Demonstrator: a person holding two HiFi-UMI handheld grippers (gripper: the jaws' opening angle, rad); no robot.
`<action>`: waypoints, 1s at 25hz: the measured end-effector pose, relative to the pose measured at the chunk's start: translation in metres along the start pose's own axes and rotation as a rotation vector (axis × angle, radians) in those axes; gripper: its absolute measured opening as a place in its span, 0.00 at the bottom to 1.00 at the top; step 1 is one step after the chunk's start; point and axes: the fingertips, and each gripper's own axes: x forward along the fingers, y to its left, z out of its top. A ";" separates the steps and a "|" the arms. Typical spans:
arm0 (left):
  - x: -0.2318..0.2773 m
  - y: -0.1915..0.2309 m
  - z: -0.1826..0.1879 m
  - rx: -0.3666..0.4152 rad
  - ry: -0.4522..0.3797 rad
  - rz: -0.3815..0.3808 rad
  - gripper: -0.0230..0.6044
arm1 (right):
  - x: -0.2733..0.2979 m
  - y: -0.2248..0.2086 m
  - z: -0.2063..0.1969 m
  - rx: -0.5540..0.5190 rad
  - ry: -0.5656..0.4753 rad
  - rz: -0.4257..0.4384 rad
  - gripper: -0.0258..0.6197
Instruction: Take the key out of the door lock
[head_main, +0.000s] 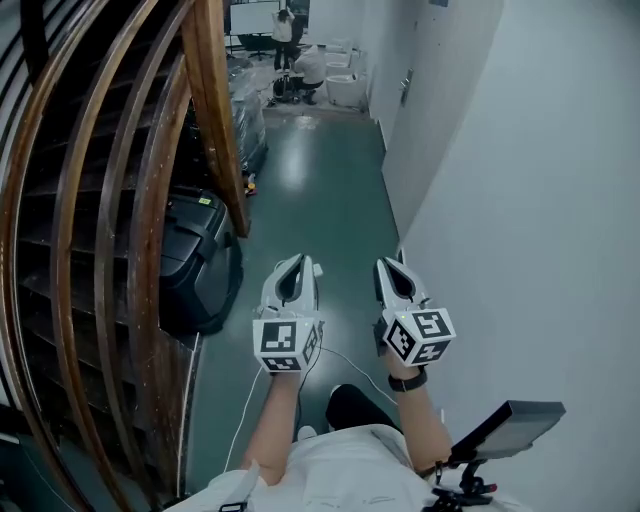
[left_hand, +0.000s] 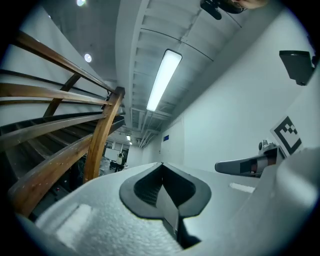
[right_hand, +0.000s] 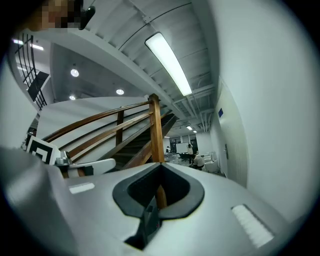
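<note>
Glossy green floor borders a smooth white wall. Head view: left gripper and right gripper beside that wall, both closed, empty; dark door handle on it, key indiscernible. Left gripper view: moulded grey jaws meet. Right gripper view: jaws likewise together.

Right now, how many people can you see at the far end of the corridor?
2: a standing person at the very end, and a crouching person just in front of them, nearer the camera. Others may be hidden behind the wooden staircase.
</note>
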 end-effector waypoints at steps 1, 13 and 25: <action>0.005 0.005 -0.005 -0.003 0.005 0.000 0.03 | 0.007 -0.005 -0.003 0.007 0.001 -0.005 0.05; 0.180 0.033 -0.032 0.145 0.023 0.026 0.03 | 0.162 -0.083 -0.012 -0.095 0.033 0.047 0.05; 0.317 0.050 -0.044 0.171 0.065 0.063 0.04 | 0.288 -0.202 0.013 -0.142 0.071 -0.070 0.03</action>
